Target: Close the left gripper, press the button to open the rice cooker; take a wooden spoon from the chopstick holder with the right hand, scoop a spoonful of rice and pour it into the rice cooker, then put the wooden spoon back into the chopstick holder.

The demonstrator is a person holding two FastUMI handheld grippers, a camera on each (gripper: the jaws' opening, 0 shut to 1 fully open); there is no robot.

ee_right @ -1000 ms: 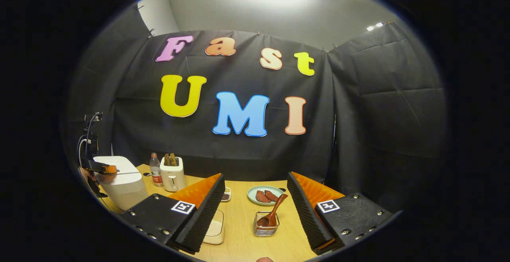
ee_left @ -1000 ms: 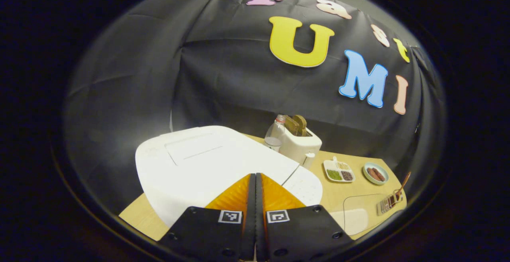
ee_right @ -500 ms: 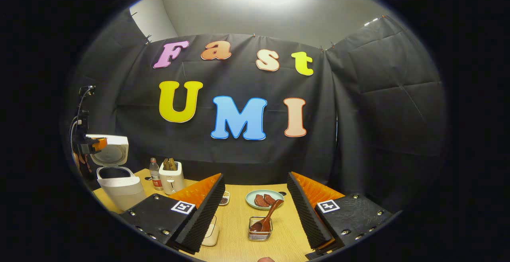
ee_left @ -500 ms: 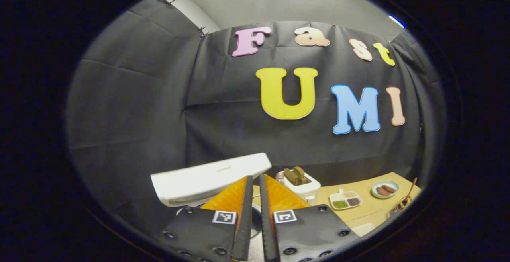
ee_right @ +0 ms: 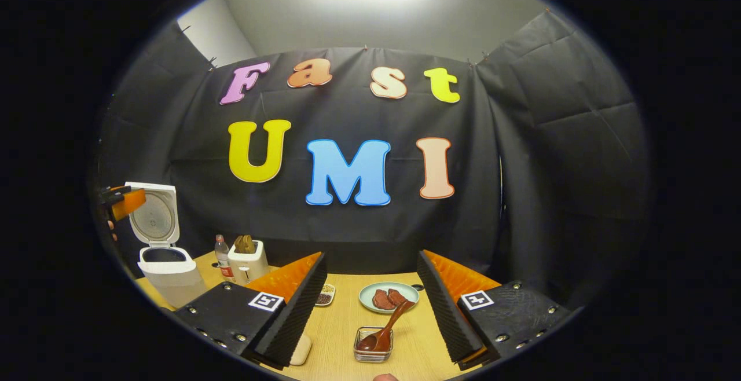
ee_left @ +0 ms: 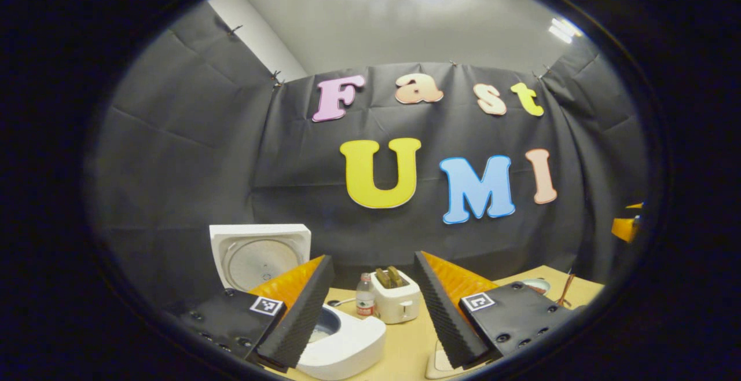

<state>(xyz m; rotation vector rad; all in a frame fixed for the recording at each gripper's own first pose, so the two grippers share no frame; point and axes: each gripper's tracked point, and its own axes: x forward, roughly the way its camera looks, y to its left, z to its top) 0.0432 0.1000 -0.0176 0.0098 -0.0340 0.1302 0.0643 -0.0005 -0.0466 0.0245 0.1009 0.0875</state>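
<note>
My left hand-held gripper point(ee_left: 373, 306) is released, its two fingers spread wide with nothing between them. Past its fingertips stands the rice cooker point(ee_left: 341, 343) with its lid point(ee_left: 260, 253) raised upright, the round inner plate facing me. Beyond the cooker, on the wooden surface point(ee_left: 411, 340), a water bottle point(ee_left: 365, 301) stands just beside a toaster point(ee_left: 396, 303) holding two slices of toast.

My right hand-held gripper point(ee_right: 370, 306) is likewise released, jaws apart and empty, above the surface. Between its fingers, lower down, sits the chopstick holder point(ee_right: 373, 347) (a small wire basket), with the wooden spoon point(ee_right: 385, 329) resting in it, bowl down and handle leaning up to the right. Behind the holder lies a plate point(ee_right: 389, 297) with brown food pieces. A pale container point(ee_right: 301, 349) is partly hidden by one finger; I cannot tell its contents. In the right gripper view the open rice cooker stands at far left.
</note>
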